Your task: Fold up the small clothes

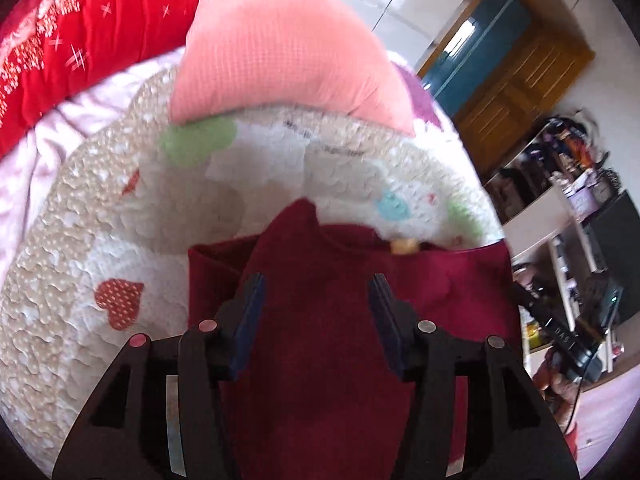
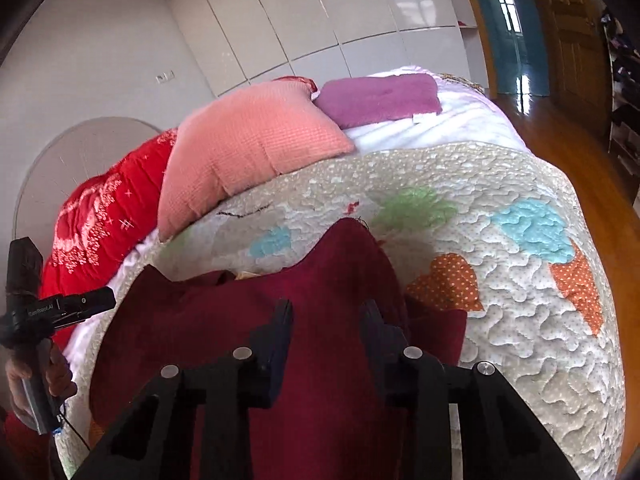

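Note:
A dark red garment point(image 1: 440, 280) lies on the quilted bedspread point(image 1: 100, 220), with a fold of it rising toward a peak at the far edge. My left gripper point(image 1: 316, 284) stands open just above it, blue pads apart, the raised fold running between the fingers without being pinched. In the right wrist view the same garment point(image 2: 200, 320) spreads to the left, and my right gripper point(image 2: 326, 308) is open over its right part, cloth lying in the gap. Each gripper shows in the other's view: the right one point(image 1: 560, 332) at the garment's right edge, the left one point(image 2: 40, 308) at the left, held by a hand.
A pink pillow point(image 2: 240, 152), a purple pillow point(image 2: 380, 98) and a red duvet point(image 2: 92, 224) lie at the head of the bed. The quilt point(image 2: 520, 320) drops off at its right edge to a wooden floor point(image 2: 560, 140). Cluttered shelves point(image 1: 560, 200) stand beside the bed.

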### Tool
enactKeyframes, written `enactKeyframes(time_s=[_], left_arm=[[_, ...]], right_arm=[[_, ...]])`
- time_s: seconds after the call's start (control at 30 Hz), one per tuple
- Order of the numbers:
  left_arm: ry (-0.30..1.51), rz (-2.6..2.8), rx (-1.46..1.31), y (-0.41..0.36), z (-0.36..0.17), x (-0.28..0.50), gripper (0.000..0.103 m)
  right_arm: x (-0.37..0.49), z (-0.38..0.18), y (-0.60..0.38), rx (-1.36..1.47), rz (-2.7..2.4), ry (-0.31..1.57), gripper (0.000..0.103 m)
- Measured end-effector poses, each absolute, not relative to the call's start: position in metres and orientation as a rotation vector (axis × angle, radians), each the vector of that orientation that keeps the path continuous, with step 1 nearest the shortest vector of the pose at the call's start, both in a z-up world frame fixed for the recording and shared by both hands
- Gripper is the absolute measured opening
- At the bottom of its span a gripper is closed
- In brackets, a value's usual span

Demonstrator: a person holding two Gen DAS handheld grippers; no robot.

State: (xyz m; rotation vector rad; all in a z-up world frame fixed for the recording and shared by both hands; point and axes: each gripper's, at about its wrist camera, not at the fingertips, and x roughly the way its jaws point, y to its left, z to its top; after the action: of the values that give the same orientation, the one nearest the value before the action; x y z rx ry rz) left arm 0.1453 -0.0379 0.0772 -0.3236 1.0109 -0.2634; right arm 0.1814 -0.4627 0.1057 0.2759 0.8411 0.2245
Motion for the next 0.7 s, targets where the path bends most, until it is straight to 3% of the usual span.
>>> enactKeyframes(time_s=[0.27,0.7], left_arm=[[1.067,-0.132,-0.22,-0.051,0.036,0.176,0.052],[0.983,-0.097,-0.053,-0.069,0.063,0.121,0.052]], right_arm=[[0.229,0.055,-0.458,0.151,0.045,0.986,0.031],[0.134,0.112,-0.457,0.163,0.132,0.912,0.032]])
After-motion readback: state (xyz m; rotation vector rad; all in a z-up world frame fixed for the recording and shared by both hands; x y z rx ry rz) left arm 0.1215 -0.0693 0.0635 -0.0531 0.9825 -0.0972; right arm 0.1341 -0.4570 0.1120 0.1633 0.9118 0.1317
